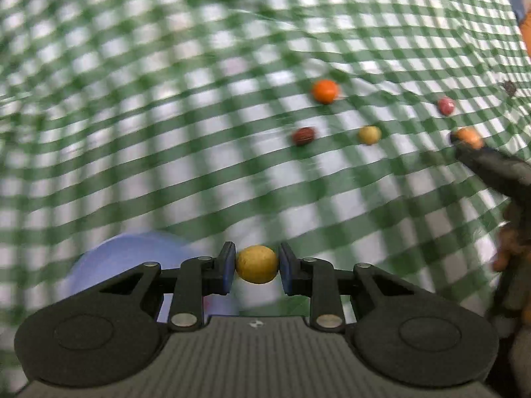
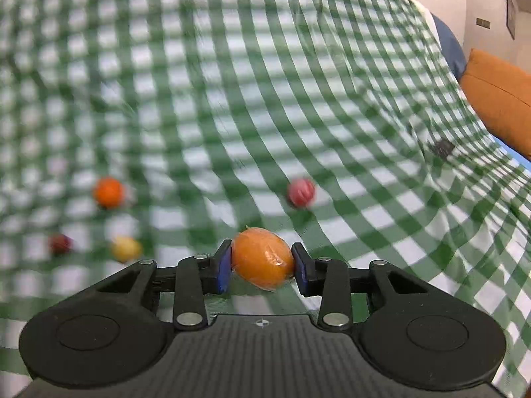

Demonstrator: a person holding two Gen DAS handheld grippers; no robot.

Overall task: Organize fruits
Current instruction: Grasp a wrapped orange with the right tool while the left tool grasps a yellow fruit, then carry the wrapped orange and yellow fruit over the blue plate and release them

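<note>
yellow fruit (image 1: 257, 264): round, clamped between left jaws
wrapped orange fruit (image 2: 262, 263): oval, clamped between right jaws
loose on checked cloth: orange (image 1: 325, 91), dark red fruit (image 1: 303, 136), yellow ball (image 1: 369, 135), pink fruit (image 1: 446, 105)

Home: gingham tablecloth (image 2: 298, 83), orange cushion (image 2: 501, 99).

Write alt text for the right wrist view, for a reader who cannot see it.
The right gripper is shut on an orange fruit above a green-and-white checked cloth. Four small fruits lie loose on the cloth beyond: orange ball, dark red, yellow and pink.
</note>
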